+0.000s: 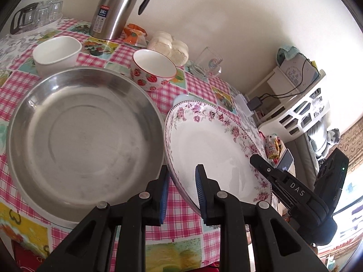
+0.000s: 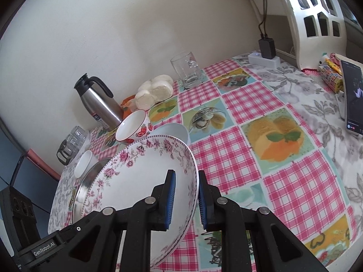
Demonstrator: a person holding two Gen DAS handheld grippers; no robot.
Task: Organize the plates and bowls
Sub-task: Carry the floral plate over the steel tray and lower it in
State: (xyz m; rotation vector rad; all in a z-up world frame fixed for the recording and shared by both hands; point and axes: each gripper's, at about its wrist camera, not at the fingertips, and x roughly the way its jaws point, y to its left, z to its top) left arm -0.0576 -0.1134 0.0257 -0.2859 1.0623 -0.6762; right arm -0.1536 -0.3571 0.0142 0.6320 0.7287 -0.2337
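A floral-rimmed white plate (image 1: 211, 145) is held tilted above the table; it also shows in the right wrist view (image 2: 140, 181). My left gripper (image 1: 181, 192) is shut on its near rim. My right gripper (image 2: 185, 200) is shut on its opposite rim and appears in the left wrist view (image 1: 283, 185). A large steel plate (image 1: 84, 133) lies flat to the left. A strawberry bowl (image 1: 154, 69) and a white bowl (image 1: 57, 52) stand behind it. A white dish (image 2: 174, 130) sits under the floral plate's far edge.
A steel thermos jug (image 1: 118, 6), a bag of buns (image 1: 170, 45), a glass mug (image 1: 207, 64) and glass cups (image 1: 36, 15) stand along the wall. A power strip (image 2: 264, 60), a phone (image 2: 352, 97) and a white shelf (image 1: 299, 104) are at the right.
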